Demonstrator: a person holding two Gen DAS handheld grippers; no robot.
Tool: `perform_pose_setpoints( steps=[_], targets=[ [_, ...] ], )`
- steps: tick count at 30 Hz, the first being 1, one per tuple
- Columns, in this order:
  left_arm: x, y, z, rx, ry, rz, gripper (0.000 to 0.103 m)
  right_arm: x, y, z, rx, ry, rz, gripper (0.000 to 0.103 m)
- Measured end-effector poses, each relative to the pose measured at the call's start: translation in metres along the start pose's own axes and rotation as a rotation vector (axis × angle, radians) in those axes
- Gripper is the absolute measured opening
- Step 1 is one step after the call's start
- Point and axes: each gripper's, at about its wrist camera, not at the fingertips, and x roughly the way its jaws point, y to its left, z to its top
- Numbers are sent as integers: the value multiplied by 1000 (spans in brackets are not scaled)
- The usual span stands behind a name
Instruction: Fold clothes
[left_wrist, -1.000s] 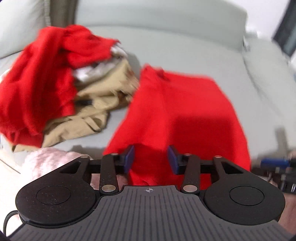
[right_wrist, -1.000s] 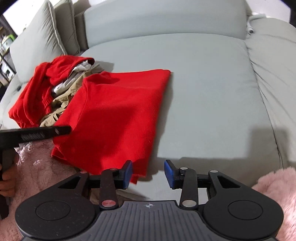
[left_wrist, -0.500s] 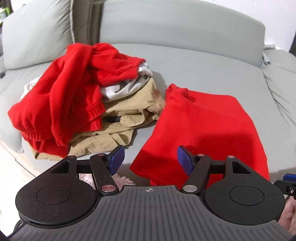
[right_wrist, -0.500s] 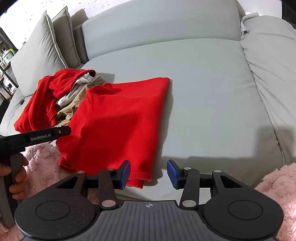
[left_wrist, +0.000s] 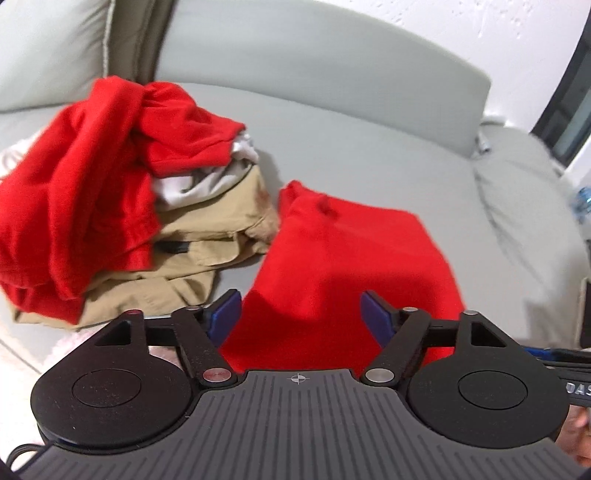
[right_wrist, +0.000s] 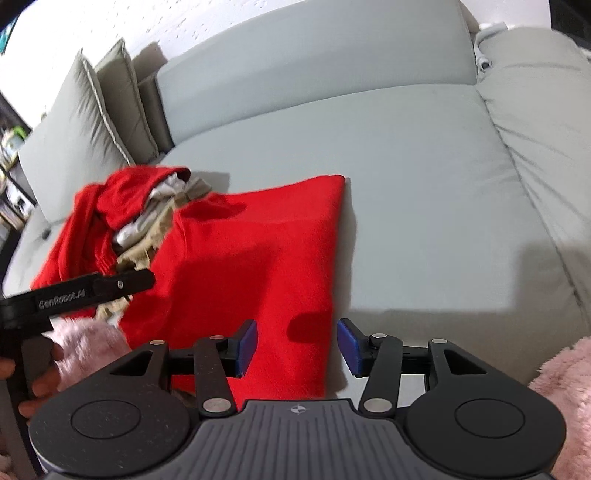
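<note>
A folded red garment (left_wrist: 351, 258) lies flat on the grey sofa seat (left_wrist: 351, 155); it also shows in the right wrist view (right_wrist: 251, 266). My left gripper (left_wrist: 301, 317) is open and empty, hovering over the garment's near edge. My right gripper (right_wrist: 295, 345) is open and empty over the garment's near right corner. The left gripper's black body (right_wrist: 85, 291) shows at the left of the right wrist view, over the garment's left side.
A pile of unfolded clothes (left_wrist: 122, 206), red, white and khaki, sits left of the folded garment; it also shows in the right wrist view (right_wrist: 122, 221). Grey cushions (right_wrist: 85, 122) stand at the back left. Pink fluffy fabric (right_wrist: 561, 380) lies at the near edge.
Both grippers have pulled back and lifted from the red garment. The left jaws have opened wider. The garment lies still on the seat.
</note>
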Motion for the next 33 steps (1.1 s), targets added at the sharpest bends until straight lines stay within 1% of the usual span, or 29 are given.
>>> perform_pose_setpoints(
  steps=[4,6,8,11,14,15,17,19,21,25,26,27,28,29,30,31,33],
  targets=[
    [12,19,12,-33,72,-24,78,10,-17,13,114,7,38,52],
    [20,30,17,-59,117,-61,78,16,-26,16,173,25,61,53],
    [33,42,21,-106,186,-140,78,27,-39,18,258,58,100,53],
    [50,47,21,-139,268,-207,78,39,-52,16,342,86,146,53],
    [62,47,23,-164,319,-232,79,43,-65,14,424,90,209,52],
    [64,47,23,-163,327,-238,79,44,-68,14,443,94,223,52],
    [73,41,24,-144,370,-268,80,48,-77,11,502,100,268,51],
    [78,34,23,-113,402,-298,84,51,-84,9,538,105,300,49],
    [82,28,24,-84,418,-311,87,56,-87,8,551,117,324,44],
    [89,19,24,-66,439,-305,87,67,-80,13,465,140,305,31],
    [88,14,23,-44,438,-288,80,70,-78,14,453,141,295,27],
    [88,10,22,-22,437,-270,72,71,-76,14,444,139,285,25],
    [87,5,21,5,435,-248,53,70,-71,14,414,135,265,25],
    [82,-4,19,52,420,-198,45,70,-66,15,385,131,244,24],
    [78,-12,18,76,402,-181,39,68,-60,16,348,125,220,23],
    [74,-20,16,101,383,-161,35,65,-48,16,278,113,179,22],
    [68,-35,12,147,353,-101,33,54,-17,16,97,77,89,20]
  ],
)
